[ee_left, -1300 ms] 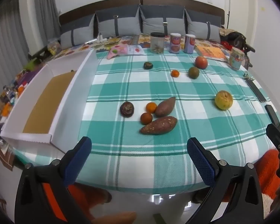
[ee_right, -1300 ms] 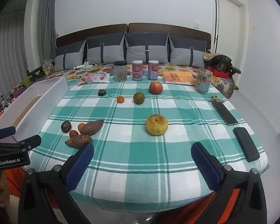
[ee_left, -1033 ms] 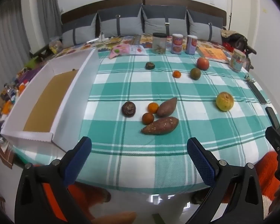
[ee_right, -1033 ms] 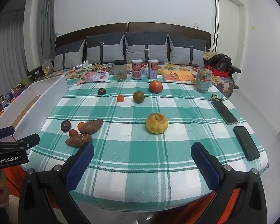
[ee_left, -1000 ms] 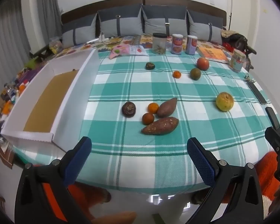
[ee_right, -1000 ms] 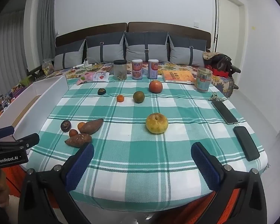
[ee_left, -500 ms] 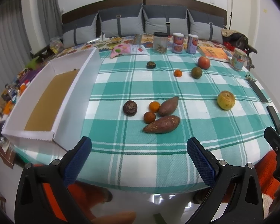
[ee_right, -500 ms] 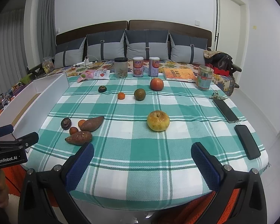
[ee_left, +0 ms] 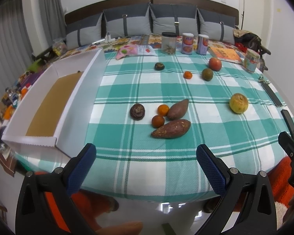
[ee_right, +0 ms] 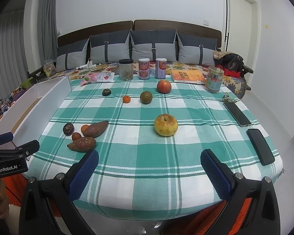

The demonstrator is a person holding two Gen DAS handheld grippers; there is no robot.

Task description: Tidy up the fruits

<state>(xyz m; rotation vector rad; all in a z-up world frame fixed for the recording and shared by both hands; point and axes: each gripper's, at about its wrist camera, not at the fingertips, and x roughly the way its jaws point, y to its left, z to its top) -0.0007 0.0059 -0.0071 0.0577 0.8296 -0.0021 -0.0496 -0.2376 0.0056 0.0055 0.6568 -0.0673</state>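
From the left wrist camera, the left gripper (ee_left: 146, 159) hangs just off the near edge of the checked tablecloth (ee_left: 166, 90), its blue pads spread wide with nothing between them. Ahead of it lies a cluster: two sweet potatoes (ee_left: 171, 128), two small oranges (ee_left: 158, 121) and a dark round fruit (ee_left: 137, 112), all close together. A yellow apple (ee_left: 238, 103) sits well apart to the right, and a red fruit (ee_left: 215, 64), a green fruit (ee_left: 207, 74), another small orange (ee_left: 187, 75) and a small dark fruit (ee_left: 159, 66) lie near the far side. An open white box (ee_left: 54, 94) with a brown floor stands along the left edge, with no fruit visible in it.

From the right wrist camera, the right gripper (ee_right: 149, 167) is likewise wide and empty, short of the table, with the yellow apple ahead of it.

Nothing looks sorted yet, so this reads as the approach before a first pick. The next move probably calls for reaching forward to one fruit, closing on it gently, and carrying it to the box, likely the intended place.
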